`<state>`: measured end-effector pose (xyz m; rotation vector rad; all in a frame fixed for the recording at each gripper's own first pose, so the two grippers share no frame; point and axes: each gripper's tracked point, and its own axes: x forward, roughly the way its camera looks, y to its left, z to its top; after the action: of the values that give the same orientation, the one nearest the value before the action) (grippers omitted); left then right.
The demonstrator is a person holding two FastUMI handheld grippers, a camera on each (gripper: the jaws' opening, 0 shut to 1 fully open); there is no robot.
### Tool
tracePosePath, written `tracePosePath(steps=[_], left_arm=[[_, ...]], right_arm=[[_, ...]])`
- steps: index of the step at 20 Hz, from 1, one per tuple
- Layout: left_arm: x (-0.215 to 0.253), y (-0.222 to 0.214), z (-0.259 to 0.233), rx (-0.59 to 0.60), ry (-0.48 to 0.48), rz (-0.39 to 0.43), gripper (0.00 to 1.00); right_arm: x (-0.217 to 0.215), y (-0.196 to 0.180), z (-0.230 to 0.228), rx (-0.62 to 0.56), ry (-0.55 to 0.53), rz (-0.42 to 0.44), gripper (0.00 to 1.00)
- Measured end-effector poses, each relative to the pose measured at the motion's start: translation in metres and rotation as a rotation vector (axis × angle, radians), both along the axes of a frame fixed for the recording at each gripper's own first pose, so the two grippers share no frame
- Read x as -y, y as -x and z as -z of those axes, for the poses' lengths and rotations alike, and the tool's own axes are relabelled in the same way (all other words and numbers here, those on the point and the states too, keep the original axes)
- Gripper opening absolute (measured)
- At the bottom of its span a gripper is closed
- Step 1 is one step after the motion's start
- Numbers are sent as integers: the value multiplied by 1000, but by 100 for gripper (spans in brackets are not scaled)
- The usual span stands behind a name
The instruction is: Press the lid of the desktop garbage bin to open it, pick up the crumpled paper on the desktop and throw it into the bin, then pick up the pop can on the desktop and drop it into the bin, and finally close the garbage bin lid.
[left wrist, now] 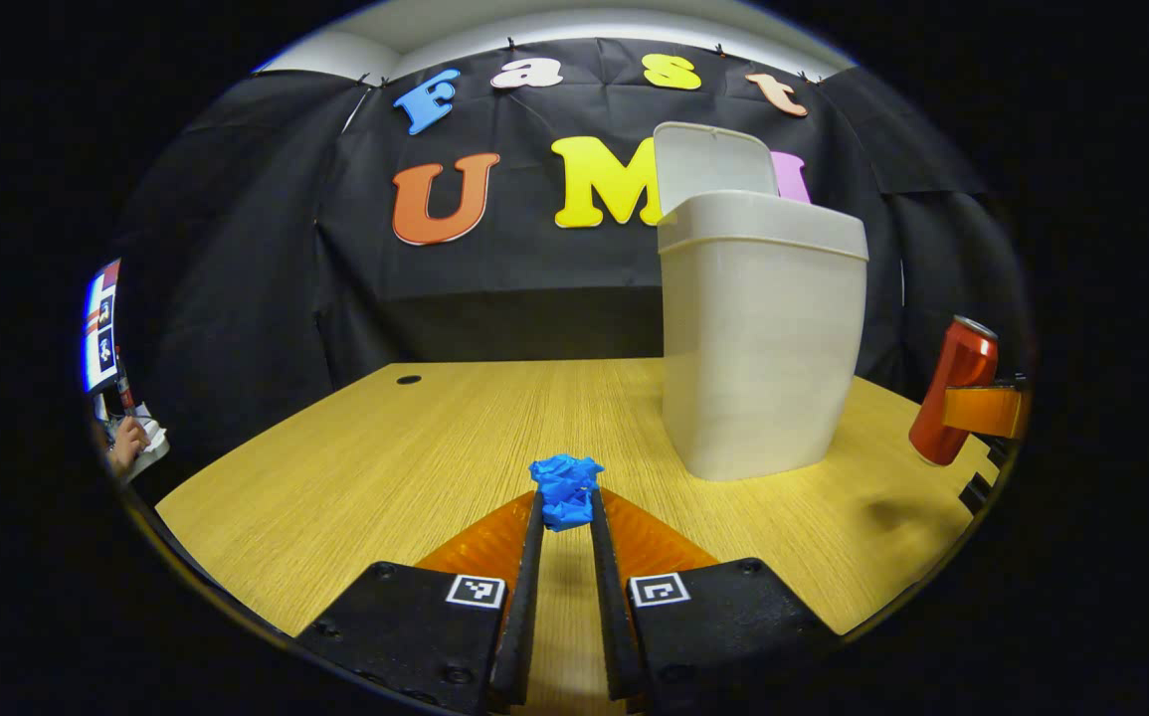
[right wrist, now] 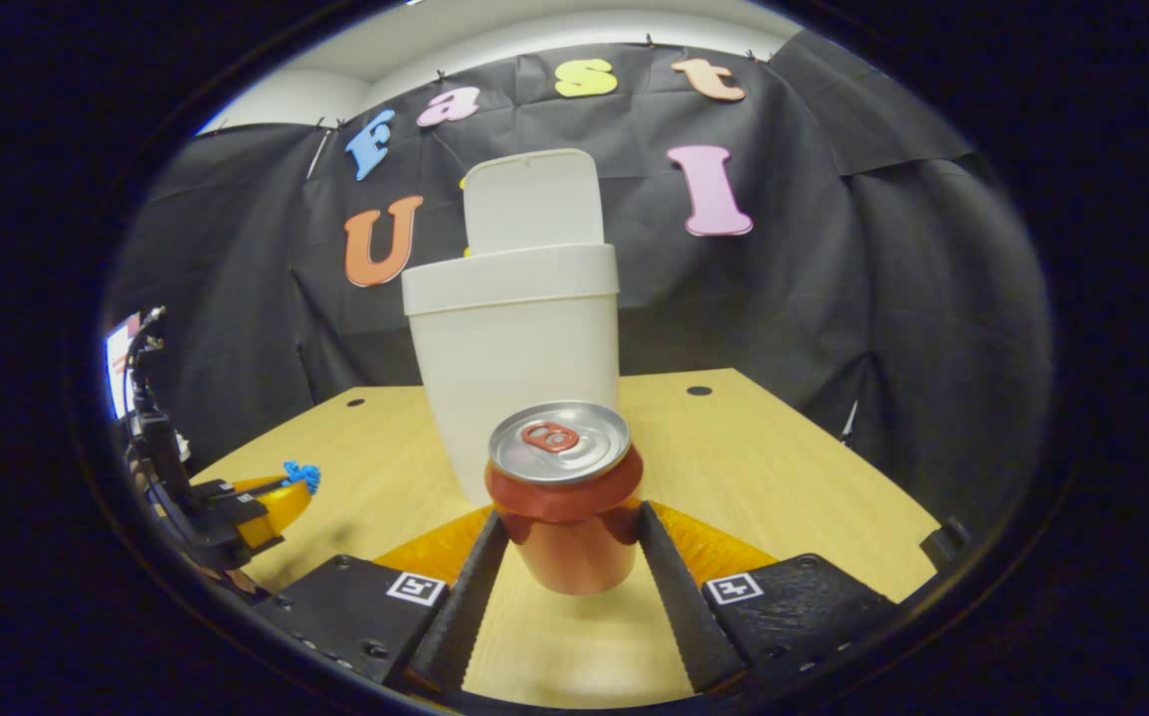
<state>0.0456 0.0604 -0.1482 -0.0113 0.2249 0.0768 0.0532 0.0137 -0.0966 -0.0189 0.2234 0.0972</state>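
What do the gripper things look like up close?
Each gripper, left and right, has two long straight fingers with ridged inner faces. Behind the fingers sit translucent orange wedge-shaped pieces, then chunky black blocks with screws. Each block carries a small square black-and-white marker.

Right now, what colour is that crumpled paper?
Bright blue. The crumpled paper shows best in the left gripper view.

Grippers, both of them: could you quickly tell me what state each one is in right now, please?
Left gripper: closed on the blue crumpled paper, lifted off the desktop.
Right gripper: closed on the red pop can, held upright.
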Motion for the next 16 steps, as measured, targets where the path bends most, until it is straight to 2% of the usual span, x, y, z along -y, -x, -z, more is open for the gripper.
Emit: tracePosePath(steps=[4,10,16], left_arm=[[-9,10,-44,75,-29,-36,31],[-11,16,-115,178,-73,-89,31],[29,-7,-180,264,-61,-36,31]], right_arm=[[1,1,-30,79,39,7,80],[-23,10,-63,128,-21,-98,80],[-6,20,-83,141,-62,-133,80]])
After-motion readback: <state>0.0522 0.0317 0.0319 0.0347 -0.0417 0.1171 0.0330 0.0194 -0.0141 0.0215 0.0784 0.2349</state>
